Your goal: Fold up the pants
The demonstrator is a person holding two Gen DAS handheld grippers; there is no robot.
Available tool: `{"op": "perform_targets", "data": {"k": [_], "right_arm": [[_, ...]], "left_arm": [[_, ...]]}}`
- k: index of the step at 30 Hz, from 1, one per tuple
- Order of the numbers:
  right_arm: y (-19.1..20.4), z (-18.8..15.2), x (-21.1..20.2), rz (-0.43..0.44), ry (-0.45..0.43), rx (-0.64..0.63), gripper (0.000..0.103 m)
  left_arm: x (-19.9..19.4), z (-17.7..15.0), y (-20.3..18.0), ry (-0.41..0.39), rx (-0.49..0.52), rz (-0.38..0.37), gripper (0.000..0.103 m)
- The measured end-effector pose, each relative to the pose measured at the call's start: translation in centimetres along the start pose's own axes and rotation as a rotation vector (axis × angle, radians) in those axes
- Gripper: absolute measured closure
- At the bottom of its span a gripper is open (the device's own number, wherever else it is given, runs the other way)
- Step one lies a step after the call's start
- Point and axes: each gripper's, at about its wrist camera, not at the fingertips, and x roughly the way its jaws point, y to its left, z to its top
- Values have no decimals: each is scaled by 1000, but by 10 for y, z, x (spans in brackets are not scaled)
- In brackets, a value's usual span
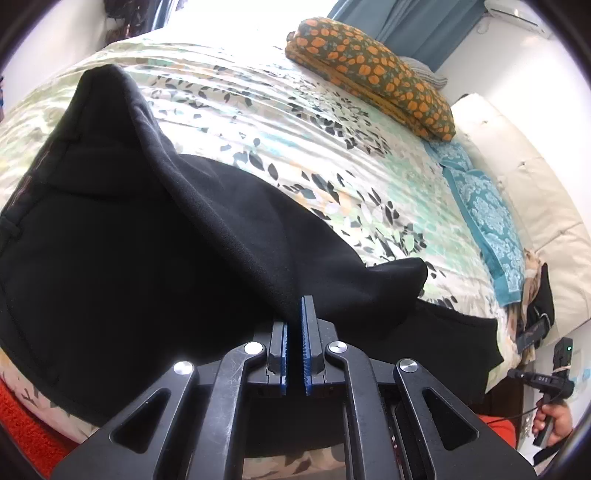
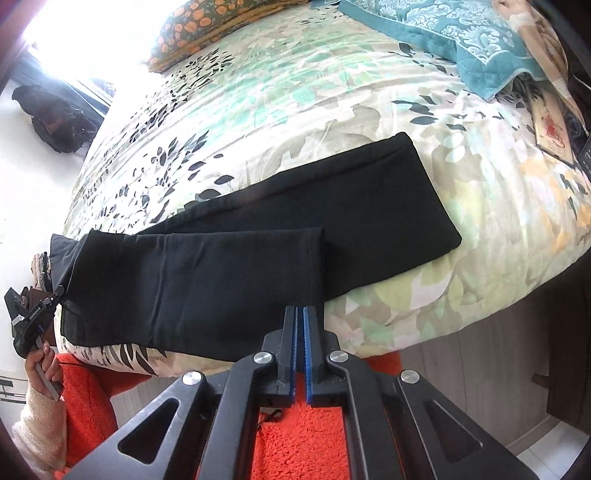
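While both tools [image 1: 295, 314] [image 2: 300, 314] pinch black pants [image 2: 258, 236], pillows [image 1: 373, 70] lie well beyond.

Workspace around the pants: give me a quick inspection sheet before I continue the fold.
Surface: bed with a leaf-print bedspread, wrinkled.
Job's things: black pants lie across the near edge, one leg folded over the other; the waist end is lifted.
Clutter: orange floral pillow, teal quilted cushion, a card at the far right.
Grippers: left tool shut on pants fabric; right tool shut at the pants' near edge, a grip not confirmed.
Cables: thin black lead from the right handle.
Surroundings: blue curtain, dark bag on the floor, wood floor.
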Motion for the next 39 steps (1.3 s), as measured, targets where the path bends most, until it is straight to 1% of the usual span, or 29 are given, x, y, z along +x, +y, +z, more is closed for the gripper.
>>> {"op": "perform_targets", "data": {"k": [2,3,4,5,6,8,10,11,12,13,14,17,20,23,25,26,27,29,30,32,33,34,36,39], "right_arm": [[-2,7,12,33,66,8,97],[-5,8,21,46,108,31,93],[-9,8,30,42,137,55,75],[-11,6,37,24,148,69,53],[-13,6,43,13,155,73,48],[-18,3,56,16,169,97,48],[-22,1,71,41,207,122,48],[-23,0,79,63,233,129,51],[-22,-2,85,91,261,120,58],[-18,-5,90,110,288,93,83],[-13,-6,89,94,294,56,90],[2,-3,66,62,247,-25,98],[21,13,30,23,153,-99,98],[37,39,-8,-13,33,-160,99],[46,56,-25,-56,-34,-196,99],[47,63,-29,-82,-56,-212,99],[47,68,-29,-117,-70,-228,99],[35,73,-17,-185,-65,-235,99],[23,75,-4,-203,-47,-212,99],[-1,74,22,-240,0,-163,99],[-14,73,30,-247,16,-134,99],[-25,70,36,-251,22,-105,99],[-40,67,37,-255,8,-59,99],[-55,67,29,-226,-12,-11,99]], "left_arm": [[-1,-1,1,-1,2,-5,99],[-2,-2,1,0,5,-4,98],[-2,-3,2,2,6,-3,98],[-2,-4,3,6,4,-2,98],[-1,-5,5,11,0,-1,98],[0,-7,9,18,-6,1,98],[3,-8,10,25,-5,9,98],[3,-8,9,25,-4,11,98],[3,-8,8,25,-2,12,98],[2,-7,8,23,0,13,99],[1,-6,7,19,2,13,99],[-5,-1,5,5,-7,13,99],[-12,2,-1,-14,-19,7,99],[-28,3,-13,-60,-4,7,99],[-43,-5,-22,-105,14,8,99],[-47,-12,-27,-117,21,10,98],[-46,-25,-31,-109,34,12,98],[-31,-55,-39,-45,70,34,98],[-17,-72,-44,5,90,55,98],[5,-96,-50,96,105,63,99],[13,-106,-55,128,120,65,99],[17,-112,-62,141,145,67,99],[19,-114,-74,140,186,61,99],[22,-107,-82,143,189,43,99]]}}
